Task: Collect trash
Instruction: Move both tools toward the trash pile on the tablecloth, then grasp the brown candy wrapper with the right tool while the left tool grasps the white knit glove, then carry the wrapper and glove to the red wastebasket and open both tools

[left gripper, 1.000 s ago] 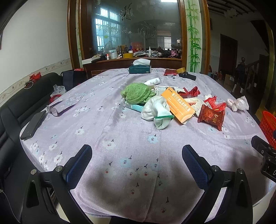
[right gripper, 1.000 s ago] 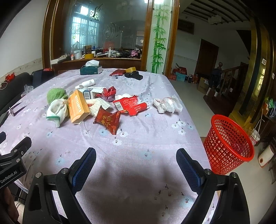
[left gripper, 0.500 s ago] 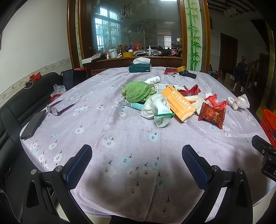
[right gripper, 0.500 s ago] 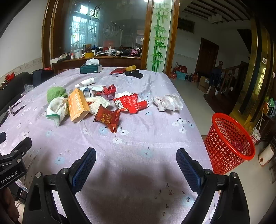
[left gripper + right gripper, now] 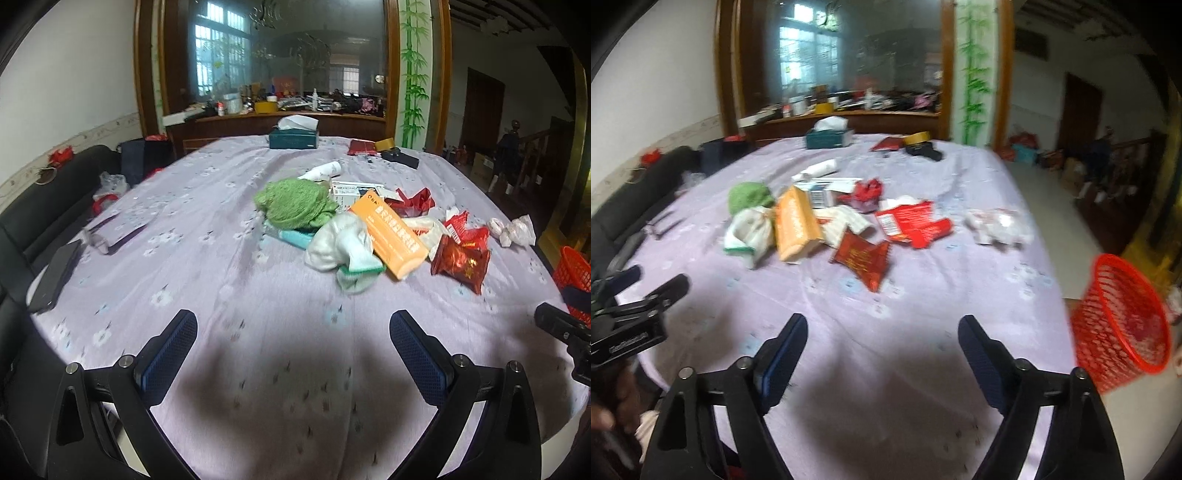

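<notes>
Trash pile (image 5: pixel 849 225) sits mid-table, well ahead of both my hand-held grippers; its dark red wrapper (image 5: pixel 864 258) lies nearest. My right hand-held gripper (image 5: pixel 882 332) is closing, nothing between its jaws. My left hand-held gripper (image 5: pixel 293 328) gapes wide, empty. Red basket (image 5: pixel 1123 317) stands off the table (image 5: pixel 923 314), right of my right one.

Teal tissue box (image 5: pixel 293 137) at table's far end; black phone (image 5: pixel 55 275) on sofa edge.
</notes>
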